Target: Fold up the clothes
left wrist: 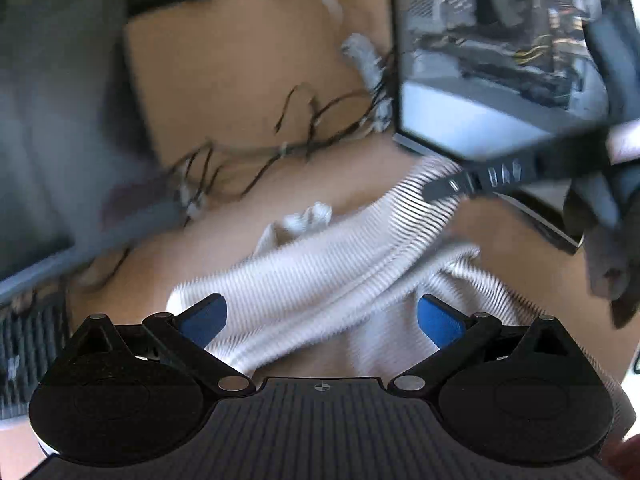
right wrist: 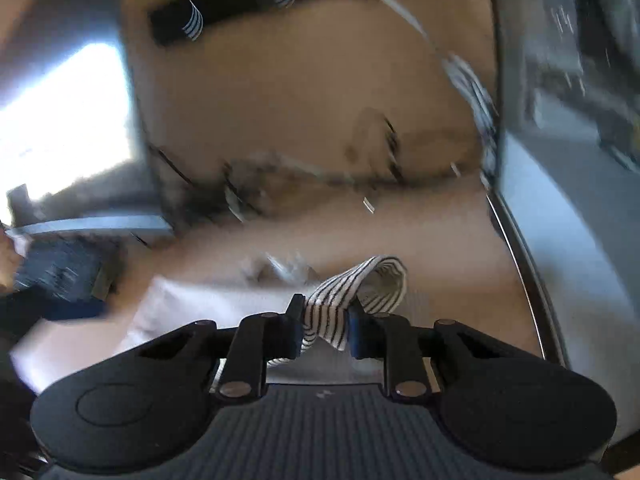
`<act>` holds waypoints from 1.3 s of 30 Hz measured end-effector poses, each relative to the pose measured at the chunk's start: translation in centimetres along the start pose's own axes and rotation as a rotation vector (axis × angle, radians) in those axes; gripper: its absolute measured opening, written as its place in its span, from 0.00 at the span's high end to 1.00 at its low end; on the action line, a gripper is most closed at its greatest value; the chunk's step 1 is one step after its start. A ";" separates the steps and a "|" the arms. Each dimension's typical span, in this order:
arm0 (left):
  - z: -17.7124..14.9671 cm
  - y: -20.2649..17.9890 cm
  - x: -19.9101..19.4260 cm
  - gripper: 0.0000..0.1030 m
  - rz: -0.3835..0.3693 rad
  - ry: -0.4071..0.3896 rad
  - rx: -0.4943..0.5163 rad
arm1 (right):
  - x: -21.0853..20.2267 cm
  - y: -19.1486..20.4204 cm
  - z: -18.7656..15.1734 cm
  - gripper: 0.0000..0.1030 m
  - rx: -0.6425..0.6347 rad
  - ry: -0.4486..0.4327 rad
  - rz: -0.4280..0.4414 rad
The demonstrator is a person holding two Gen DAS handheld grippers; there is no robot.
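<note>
Two grippers, one striped shirt (left wrist: 320, 264), so going view by view.

Left wrist view: the shirt is white with thin dark stripes, bunched into a thick rumpled roll that runs from the lower middle of the frame up toward the right. It lies on a tan table (left wrist: 248, 64). The left gripper (left wrist: 322, 320) has its blue pads spread wide, one on each side of the roll, not pinching anything. At the right edge the right gripper (left wrist: 452, 190) comes in as a dark arm with its tip on the far end of the cloth. A tangle of thin black cables (left wrist: 256, 160) sits mid left, a computer case (left wrist: 500, 56) fills the upper right, and a grey slab covers the left side. Bare tabletop shows mostly in the upper middle.

Right wrist view: pretty blurry. The right gripper (right wrist: 322, 326) is clamped on a folded band of the shirt (right wrist: 352, 292), which loops up and over to the right past the fingers. The rest of the cloth spreads pale across the lower left. The computer case (right wrist: 560, 184) crowds the right side, and open tan table (right wrist: 304, 92) sits beyond the cloth.
</note>
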State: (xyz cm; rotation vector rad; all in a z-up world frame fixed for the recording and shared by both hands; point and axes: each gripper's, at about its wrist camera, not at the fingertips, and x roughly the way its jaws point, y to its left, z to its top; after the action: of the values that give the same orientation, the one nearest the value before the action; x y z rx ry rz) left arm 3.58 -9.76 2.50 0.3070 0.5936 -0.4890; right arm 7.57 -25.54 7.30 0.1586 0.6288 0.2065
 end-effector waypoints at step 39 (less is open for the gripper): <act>-0.4 1.9 -1.2 0.09 -0.042 0.005 -0.009 | 3.0 1.1 -2.7 1.00 -0.078 0.085 -0.069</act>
State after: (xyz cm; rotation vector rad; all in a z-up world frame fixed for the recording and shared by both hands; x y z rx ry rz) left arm 3.47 -7.58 3.13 0.2878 0.6079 -0.5261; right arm 8.22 -23.48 3.70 0.0534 0.7090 0.1712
